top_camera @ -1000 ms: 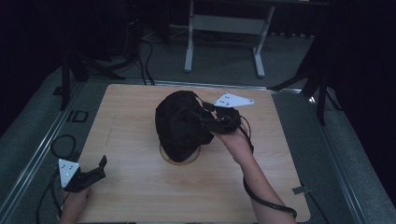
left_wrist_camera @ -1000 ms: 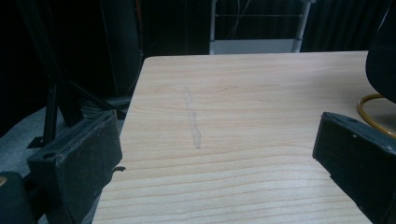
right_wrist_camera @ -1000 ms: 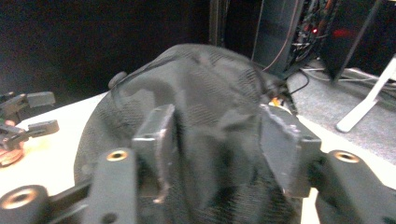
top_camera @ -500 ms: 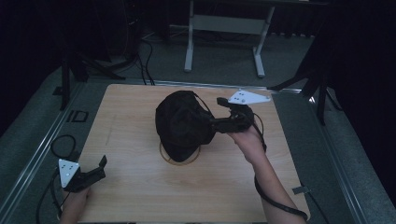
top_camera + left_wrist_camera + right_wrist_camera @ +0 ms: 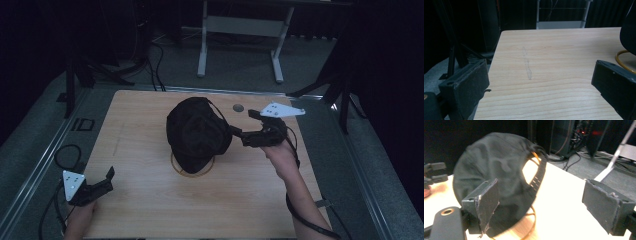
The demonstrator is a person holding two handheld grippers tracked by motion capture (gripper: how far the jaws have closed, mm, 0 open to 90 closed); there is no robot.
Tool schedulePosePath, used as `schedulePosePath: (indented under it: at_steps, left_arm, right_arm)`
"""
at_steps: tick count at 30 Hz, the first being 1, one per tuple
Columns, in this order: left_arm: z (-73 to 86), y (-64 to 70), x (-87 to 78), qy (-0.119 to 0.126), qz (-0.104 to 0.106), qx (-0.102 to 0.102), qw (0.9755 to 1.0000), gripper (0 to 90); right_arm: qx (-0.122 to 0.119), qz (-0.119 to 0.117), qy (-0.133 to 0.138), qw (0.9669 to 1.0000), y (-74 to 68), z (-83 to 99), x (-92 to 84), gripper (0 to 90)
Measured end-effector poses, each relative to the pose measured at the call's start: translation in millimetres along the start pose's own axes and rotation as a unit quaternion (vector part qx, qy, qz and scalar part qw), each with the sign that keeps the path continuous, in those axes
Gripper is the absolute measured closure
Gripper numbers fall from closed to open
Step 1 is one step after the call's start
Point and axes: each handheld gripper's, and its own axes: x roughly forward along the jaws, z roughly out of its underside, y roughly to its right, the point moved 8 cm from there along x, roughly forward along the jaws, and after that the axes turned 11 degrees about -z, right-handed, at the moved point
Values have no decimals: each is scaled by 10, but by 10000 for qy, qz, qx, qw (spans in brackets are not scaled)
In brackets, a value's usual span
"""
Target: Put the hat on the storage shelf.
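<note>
A black cap [image 5: 197, 135] is sitting propped on a gold wire ring [image 5: 192, 170] near the middle of the wooden worktop [image 5: 150, 210]. In the high view the right tongs [image 5: 239, 134] are hanging at the cap's three o'clock side, just beside it; their jaws have just been opening and are now standing wide apart with nothing pressed between the pads. The right gripper view is bringing out what the high view is hiding: the cap's strap [image 5: 537, 178] with its row of small holes, the hollow opening behind it, and the gold ring [image 5: 532, 220] running under the fabric. There the cap [image 5: 496, 177] is lying ahead of the right tongs [image 5: 544, 202], apart from both pads, slightly blurred.

The left tongs [image 5: 111, 178] are resting at the worktop's seven o'clock corner, well apart from the cap, jaws spread with only bare wood between them. The left gripper view is showing a faint scuff line [image 5: 527, 65] in the wood grain, and at three o'clock a sliver of the cap [image 5: 629, 35] over a short arc of the ring [image 5: 622, 61].
</note>
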Motion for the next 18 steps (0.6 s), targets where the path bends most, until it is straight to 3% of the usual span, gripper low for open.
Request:
schedulePosePath:
  at_steps: [17, 18]
  left_arm:
    - [1, -2, 1, -6, -10, 1, 10000, 17]
    - [1, -2, 1, -6, -11, 1, 10000, 17]
  right_arm:
    - [233, 507, -53, 9984, 391, 593, -321, 138]
    - [259, 642, -22, 9976, 452, 704, -375, 138]
